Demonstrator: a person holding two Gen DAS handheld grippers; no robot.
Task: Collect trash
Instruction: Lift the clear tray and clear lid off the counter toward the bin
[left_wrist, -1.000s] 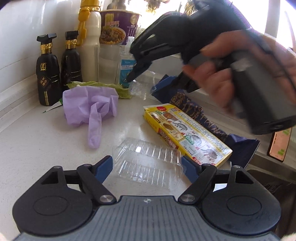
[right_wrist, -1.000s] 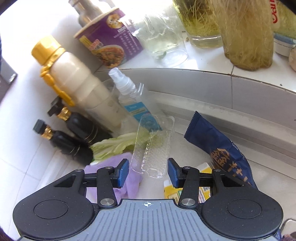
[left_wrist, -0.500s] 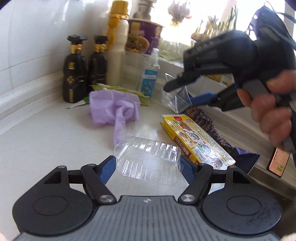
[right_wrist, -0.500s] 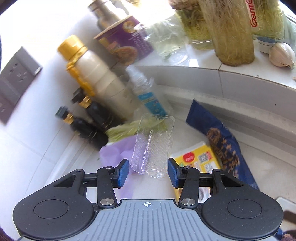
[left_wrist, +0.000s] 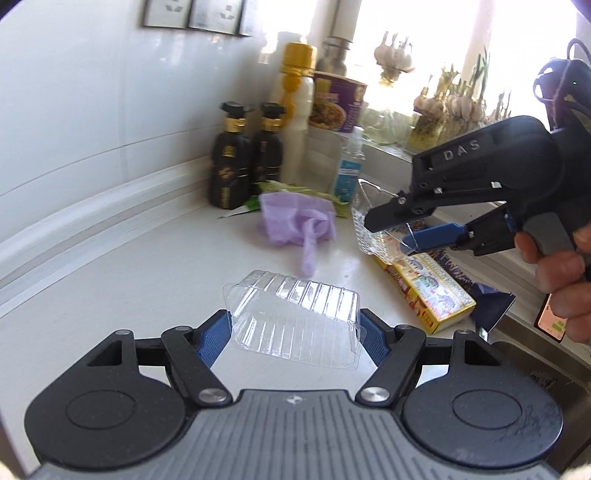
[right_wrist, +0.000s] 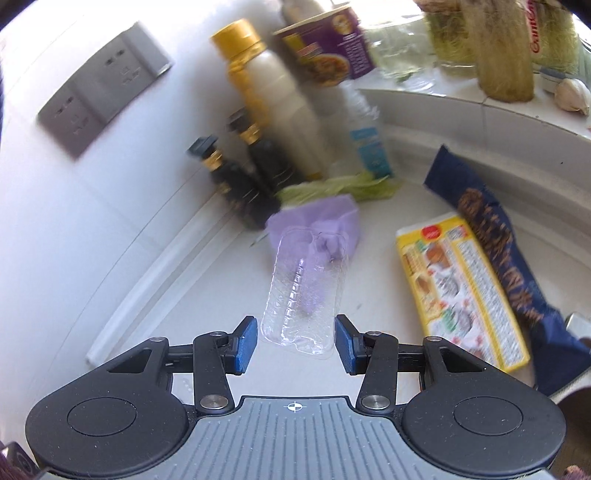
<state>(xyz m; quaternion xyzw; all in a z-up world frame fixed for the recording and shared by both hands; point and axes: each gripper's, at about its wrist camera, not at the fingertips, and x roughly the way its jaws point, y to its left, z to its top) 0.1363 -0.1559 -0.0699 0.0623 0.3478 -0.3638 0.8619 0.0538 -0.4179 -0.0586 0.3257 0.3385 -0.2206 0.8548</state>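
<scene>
My left gripper (left_wrist: 295, 334) is shut on a clear ribbed plastic tray (left_wrist: 295, 317), held just above the white counter (left_wrist: 110, 280). My right gripper (right_wrist: 295, 341) is shut on a second clear plastic tray (right_wrist: 304, 288) and holds it in the air; it also shows in the left wrist view (left_wrist: 402, 230) at the right, with its tray (left_wrist: 369, 229). On the counter lie a purple glove (left_wrist: 295, 221), a green leaf (right_wrist: 340, 184), a yellow box (left_wrist: 432, 291) and a dark blue snack bag (right_wrist: 491, 229).
Two black bottles (left_wrist: 243, 155), a tall white bottle with a yellow cap (left_wrist: 295, 107), a spray bottle (left_wrist: 349, 162) and a purple noodle cup (left_wrist: 338, 103) stand along the back wall. A windowsill with jars (right_wrist: 498, 48) is at the right. A sink edge (left_wrist: 535, 339) lies at the right.
Both grippers have drawn back and up from the counter corner with their trays. The right gripper moved right, away from the bottles.
</scene>
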